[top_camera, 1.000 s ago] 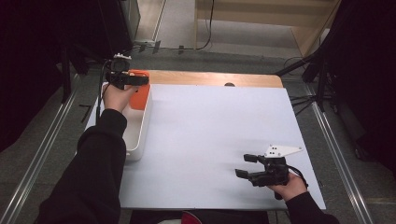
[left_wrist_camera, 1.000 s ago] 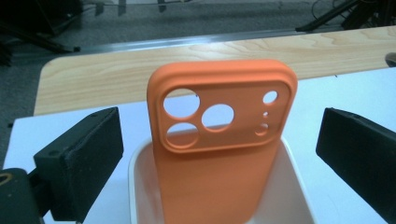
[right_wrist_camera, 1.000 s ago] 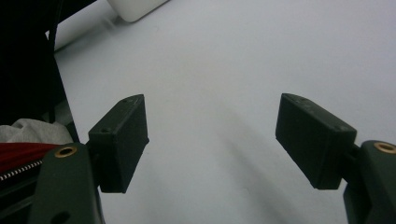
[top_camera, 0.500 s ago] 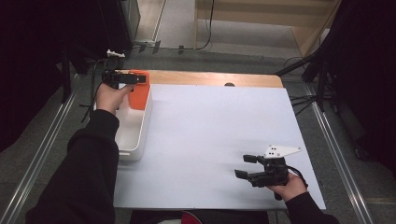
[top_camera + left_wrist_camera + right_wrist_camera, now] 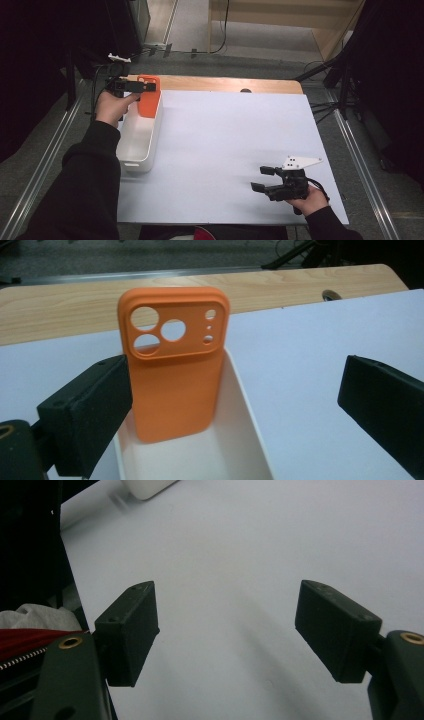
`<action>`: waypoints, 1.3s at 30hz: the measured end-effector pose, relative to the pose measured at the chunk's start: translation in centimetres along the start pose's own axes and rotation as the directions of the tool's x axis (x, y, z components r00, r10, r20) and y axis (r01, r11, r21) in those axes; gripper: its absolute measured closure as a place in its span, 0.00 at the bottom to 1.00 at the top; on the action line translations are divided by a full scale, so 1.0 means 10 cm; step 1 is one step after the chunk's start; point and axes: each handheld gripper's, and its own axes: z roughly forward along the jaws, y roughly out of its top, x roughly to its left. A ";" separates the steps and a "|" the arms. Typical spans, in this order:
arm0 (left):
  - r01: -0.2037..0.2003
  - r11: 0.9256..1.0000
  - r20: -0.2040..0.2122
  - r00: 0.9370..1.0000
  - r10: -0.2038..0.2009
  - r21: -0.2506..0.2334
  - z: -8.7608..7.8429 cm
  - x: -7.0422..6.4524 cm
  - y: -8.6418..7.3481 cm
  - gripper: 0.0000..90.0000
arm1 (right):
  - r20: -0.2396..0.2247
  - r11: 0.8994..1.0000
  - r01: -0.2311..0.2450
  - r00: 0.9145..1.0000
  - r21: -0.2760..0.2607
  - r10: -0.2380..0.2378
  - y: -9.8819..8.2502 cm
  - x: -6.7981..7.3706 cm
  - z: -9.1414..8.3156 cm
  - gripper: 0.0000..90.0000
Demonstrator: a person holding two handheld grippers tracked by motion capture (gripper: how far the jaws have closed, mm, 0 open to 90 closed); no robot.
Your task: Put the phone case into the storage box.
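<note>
Grey floor point(image 5: 190, 22), wooden shelf unit point(image 5: 280, 25), dark surroundings.

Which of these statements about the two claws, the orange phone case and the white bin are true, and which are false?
1. The orange phone case stands leaning in the white bin. True.
2. The left claw is shut on the case. False: its jaws stand wide apart, the case beyond them.
3. The right claw is open and holds nothing. True.
4. The case has no holes. False: camera cutouts show near its top.
5. The bin sits at the table's right edge. False: it sits at the left edge.
</note>
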 end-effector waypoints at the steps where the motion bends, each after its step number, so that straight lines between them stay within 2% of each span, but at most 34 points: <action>1: -0.006 1.000 0.010 1.000 0.006 -0.001 -0.01 -0.01 -0.01 0.01 | -0.002 1.000 -0.002 1.000 0.003 0.002 0.00 0.00 0.00 0.27; 7: -0.030 0.999 0.045 0.999 0.031 -0.018 -0.06 -0.09 -0.05 0.02 | -0.002 1.000 0.004 1.000 0.008 -0.004 0.01 0.01 0.01 0.27; 9: -0.039 0.999 0.067 0.997 0.040 -0.015 -0.08 -0.11 -0.07 0.02 | -0.006 1.000 0.005 1.000 0.007 -0.005 0.01 0.01 0.02 0.27; 18: -0.103 0.995 0.111 0.989 0.102 -0.001 -0.15 -0.24 -0.18 0.02 | -0.011 1.000 0.012 1.000 0.012 -0.012 0.03 0.02 0.03 0.27; 23: -0.139 0.990 0.136 0.981 0.138 0.002 -0.16 -0.30 -0.24 0.02 | -0.017 1.000 0.013 1.000 0.014 -0.013 0.04 0.02 0.04 0.27; 27: -0.149 0.989 0.161 0.976 0.149 -0.008 -0.18 -0.34 -0.29 0.02 | -0.021 1.000 0.015 1.000 0.013 -0.015 0.04 0.02 0.04 0.27; 39: -0.195 0.981 0.235 0.953 0.192 -0.014 -0.22 -0.48 -0.41 0.02 | -0.032 0.999 0.029 0.999 0.016 -0.028 0.06 0.01 0.07 0.27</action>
